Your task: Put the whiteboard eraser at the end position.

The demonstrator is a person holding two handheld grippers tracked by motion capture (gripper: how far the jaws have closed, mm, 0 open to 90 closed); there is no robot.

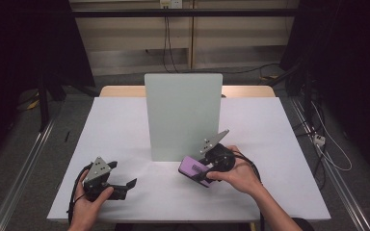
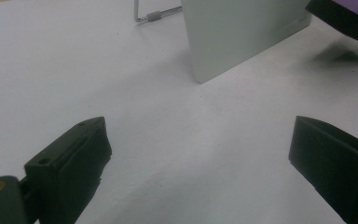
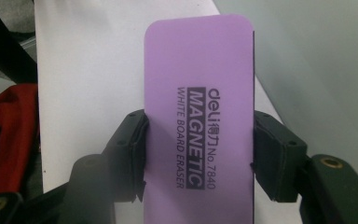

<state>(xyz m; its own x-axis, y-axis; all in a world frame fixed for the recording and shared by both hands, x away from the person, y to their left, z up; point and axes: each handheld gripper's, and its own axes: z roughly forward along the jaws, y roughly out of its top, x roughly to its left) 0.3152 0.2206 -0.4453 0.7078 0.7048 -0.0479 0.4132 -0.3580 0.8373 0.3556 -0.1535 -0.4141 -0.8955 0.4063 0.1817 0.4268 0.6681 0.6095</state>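
A purple whiteboard eraser (image 3: 198,107) with black lettering sits between the pads of my right gripper (image 3: 199,156), which is shut on its long sides. In the high view the right gripper (image 1: 211,166) holds the eraser (image 1: 192,168) just above the table, at the lower right corner of an upright pale whiteboard (image 1: 183,115). My left gripper (image 1: 127,185) rests near the table's front left, jaws wide apart and nothing between them. The left gripper view looks past its black jaws (image 2: 200,154) at bare white tabletop, the whiteboard's lower corner (image 2: 242,32) and a corner of the eraser (image 2: 349,18).
The white table (image 1: 125,125) has bare surface left and right of the whiteboard. A wire stand foot (image 2: 156,14) props the whiteboard from behind. Something red (image 3: 7,135) lies off the table edge in the right gripper view. Dark curtains and floor cables surround the table.
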